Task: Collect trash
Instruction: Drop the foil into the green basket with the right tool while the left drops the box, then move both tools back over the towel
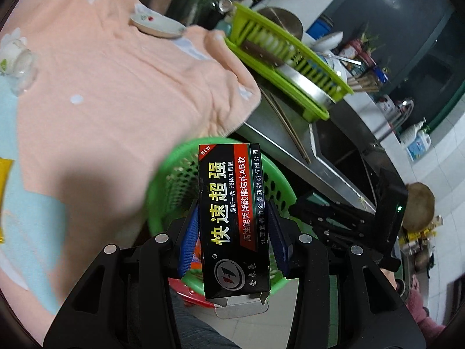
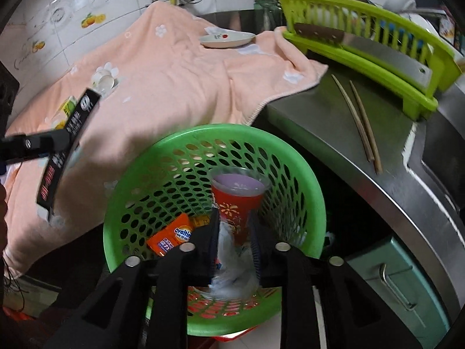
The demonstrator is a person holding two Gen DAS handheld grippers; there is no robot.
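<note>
Gripping a black glue box (image 1: 232,218), left gripper (image 1: 234,238) jaws clamped on its sides, right gripper (image 2: 234,247) jaws apart over green basket (image 2: 290,157).

A stainless steel counter (image 2: 334,133) fills the right of the frame; a peach flowered towel (image 2: 174,87), two wooden chopsticks (image 2: 360,122) and a lime-green plastic dish rack (image 2: 377,67) lie on it.

The black glue box (image 1: 234,221) hides most of the green basket (image 1: 174,180) behind it. Between the right gripper's (image 2: 234,232) fingers, a blurred white-and-clear mass (image 2: 232,264) is unidentifiable, covering the red cup's (image 2: 237,200) base.
</note>
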